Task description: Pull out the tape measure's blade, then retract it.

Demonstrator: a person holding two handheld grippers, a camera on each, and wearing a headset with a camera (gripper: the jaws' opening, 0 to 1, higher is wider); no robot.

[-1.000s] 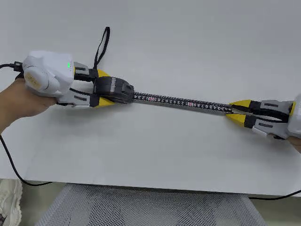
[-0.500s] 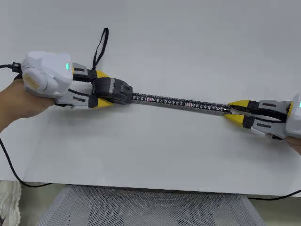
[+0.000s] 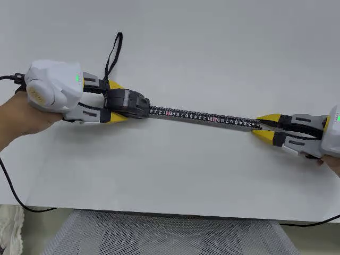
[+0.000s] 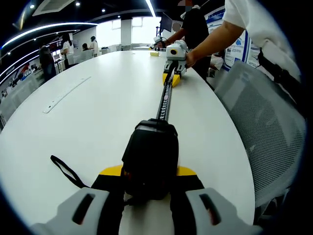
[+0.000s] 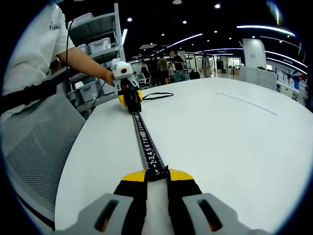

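The black tape measure case [image 3: 128, 102] lies on the white table with my left gripper [image 3: 112, 101] shut on it; the case [image 4: 149, 157] sits between the yellow-tipped jaws in the left gripper view. Its blade [image 3: 204, 116] runs out to the right, dark with printed numbers. My right gripper [image 3: 264, 127] is shut on the blade's end hook [image 5: 156, 172]. The blade [image 5: 144, 139] stretches from the hook towards the left gripper [image 5: 128, 94] in the right gripper view. A black wrist strap [image 3: 113, 53] loops away from the case.
The white table [image 3: 212, 48] spreads wide around both grippers. A grey mesh chair [image 3: 159, 234] stands below the table's near edge. A black cable [image 3: 13, 188] hangs at the left. A flat ruler [image 4: 63, 94] lies further along the table. People stand in the far background.
The blade's span has stayed about the same. Both grippers have shifted only slightly, the right one a little downward and to the right.
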